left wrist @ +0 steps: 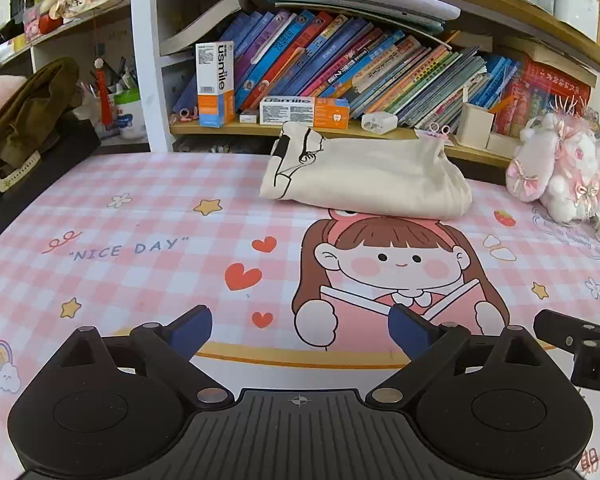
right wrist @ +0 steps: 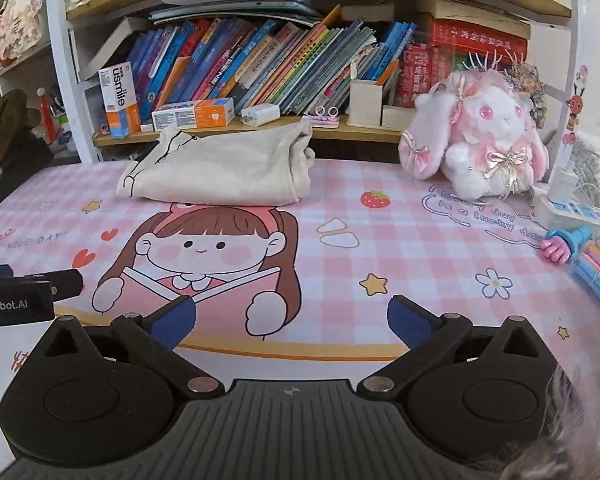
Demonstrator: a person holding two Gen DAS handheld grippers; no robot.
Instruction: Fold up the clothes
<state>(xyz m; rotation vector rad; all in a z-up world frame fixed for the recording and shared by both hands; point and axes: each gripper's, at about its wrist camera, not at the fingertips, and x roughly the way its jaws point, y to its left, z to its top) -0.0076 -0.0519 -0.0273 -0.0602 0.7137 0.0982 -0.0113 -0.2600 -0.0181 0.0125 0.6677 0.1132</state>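
An olive-brown crumpled garment (left wrist: 28,108) lies heaped past the left edge of the pink checked cartoon-print table mat (left wrist: 148,216). The left gripper (left wrist: 300,326) hangs over the mat's near edge, its blue-padded jaws spread wide with nothing between them. The cream folded fabric garment with black line drawing (right wrist: 220,168) rests at the mat's far edge, below the bookshelf. The right gripper (right wrist: 292,318) is likewise fully spread and empty. A pink-and-white plush rabbit (right wrist: 480,140) sits at the far right corner.
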